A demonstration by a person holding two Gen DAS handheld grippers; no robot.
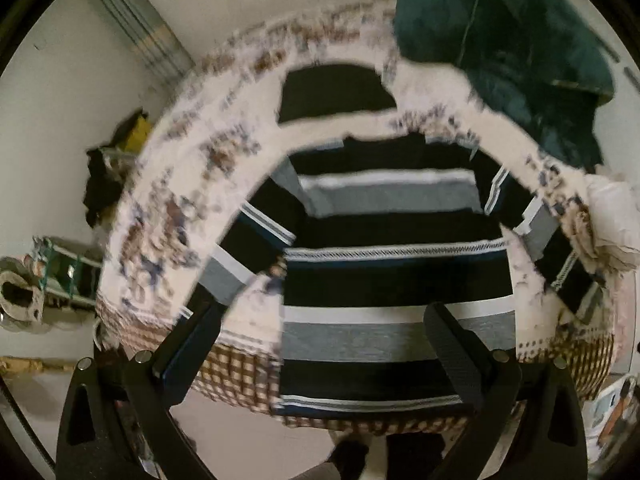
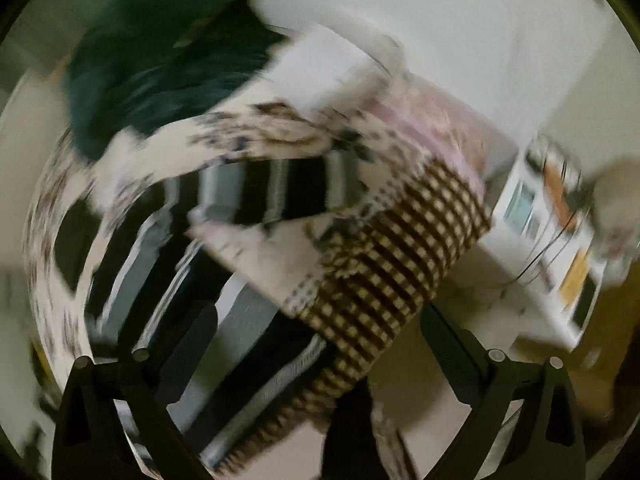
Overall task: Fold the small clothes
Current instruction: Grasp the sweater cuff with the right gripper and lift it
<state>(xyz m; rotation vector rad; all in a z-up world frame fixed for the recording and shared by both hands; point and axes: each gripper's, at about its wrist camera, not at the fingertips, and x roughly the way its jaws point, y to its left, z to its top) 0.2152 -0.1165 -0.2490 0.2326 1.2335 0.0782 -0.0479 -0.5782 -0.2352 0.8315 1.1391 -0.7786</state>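
A: We see the striped shirt [image 1: 396,280] lying flat on the bed cover [image 1: 168,208], which has a pale floral top and a brown checked border hanging at the near edge. The shirt has black, grey and white bands with thin blue lines. Its hem reaches the near edge of the bed, and its 2 sleeves spread out to either side.

B: And beyond its collar we see a folded black garment [image 1: 332,92] on the same cover, with a dark green fleece [image 1: 512,48] heaped at the far right corner.

A: From the left wrist view, the left gripper [image 1: 320,336] hangs above the lower half of the shirt, its 2 fingers spread wide with nothing between them. The left-hand finger sits over the end of a sleeve, the right-hand one over the body near the hem.

B: In the right wrist view everything is smeared by blur. We make out the right gripper [image 2: 316,344] at the right-hand corner of the bed, fingers wide apart and empty, 1 over the striped shirt [image 2: 224,320] and 1 past the checked border.

A: We cannot tell whether either touches the cloth.
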